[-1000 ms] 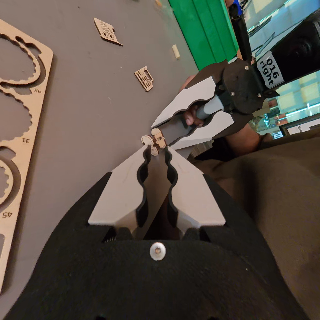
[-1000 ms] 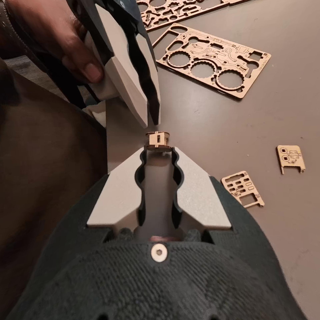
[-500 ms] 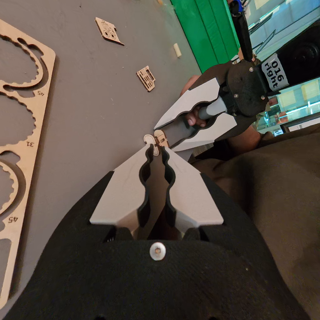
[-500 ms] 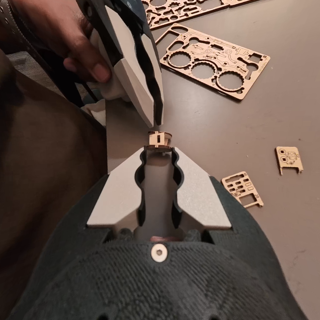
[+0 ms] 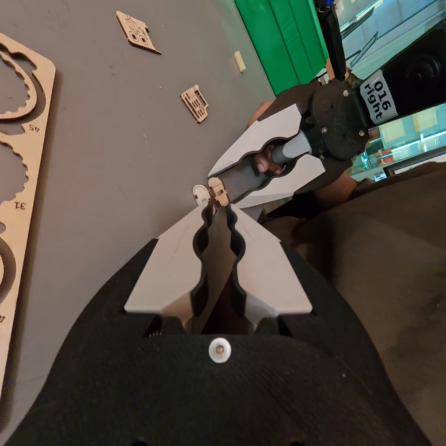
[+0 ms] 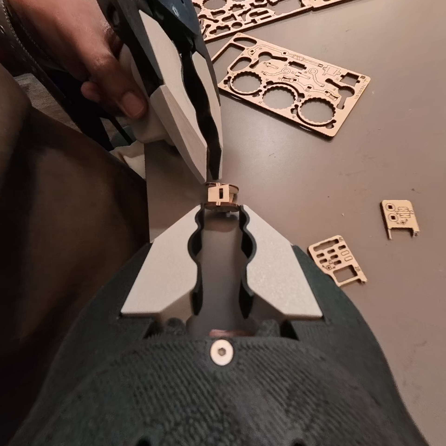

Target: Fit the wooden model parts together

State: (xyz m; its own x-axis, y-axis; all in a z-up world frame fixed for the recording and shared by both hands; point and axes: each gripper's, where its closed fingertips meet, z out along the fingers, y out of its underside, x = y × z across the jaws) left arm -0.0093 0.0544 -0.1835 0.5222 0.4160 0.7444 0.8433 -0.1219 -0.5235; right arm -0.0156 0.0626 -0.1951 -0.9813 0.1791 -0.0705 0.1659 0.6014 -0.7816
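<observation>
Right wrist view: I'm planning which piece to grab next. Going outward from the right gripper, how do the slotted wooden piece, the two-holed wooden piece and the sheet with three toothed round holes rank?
From the right gripper:
1. Slotted wooden piece, close on the right.
2. Two-holed wooden piece, farther right.
3. Sheet with three toothed round holes, ahead, up the table.

Item 1: grey tabletop [image 5: 115, 154], matte, few specks. Item 2: green panel [image 5: 284, 36], upright beyond far edge. Item 3: sm. pale stub [image 5: 239, 61] lying near panel (kind unclear). Item 4: brown fabric [image 5: 374, 265], w/ folds, at near table edge.
</observation>
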